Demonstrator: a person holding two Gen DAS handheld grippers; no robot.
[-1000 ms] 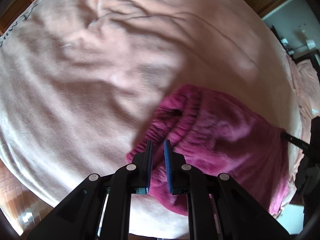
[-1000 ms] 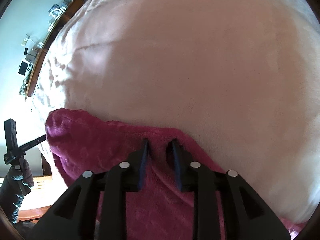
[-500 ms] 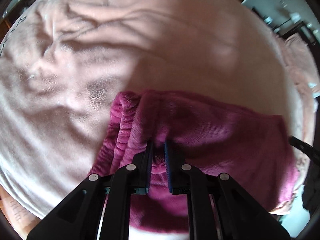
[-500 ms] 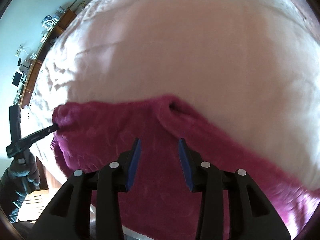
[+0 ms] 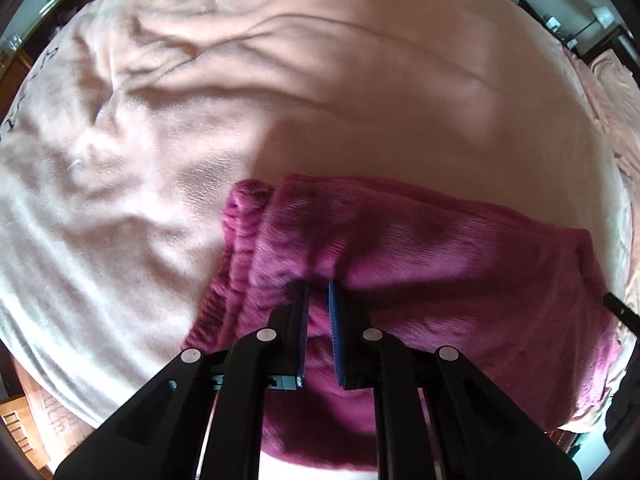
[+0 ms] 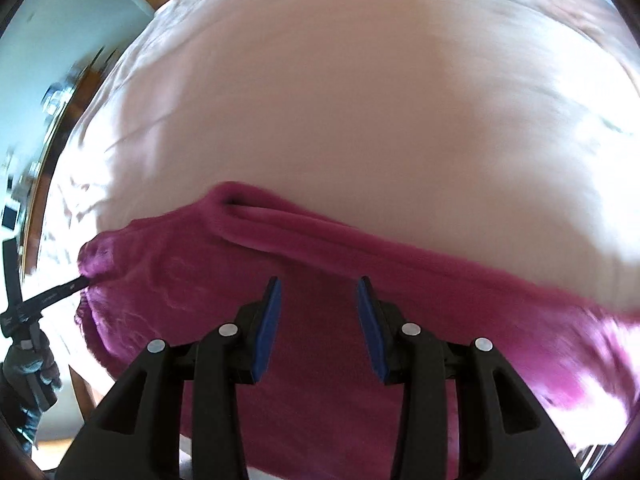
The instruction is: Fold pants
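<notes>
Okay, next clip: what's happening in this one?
A person with a claw in each hand is folding magenta fleece pants on a bed covered by a pale pink blanket. The left claw is shut on a fold of the fabric near the gathered waistband. The right claw is open above the pants with nothing between its blue pads, so it grips no cloth. The pants lie doubled over in a long band near the bed's edge.
</notes>
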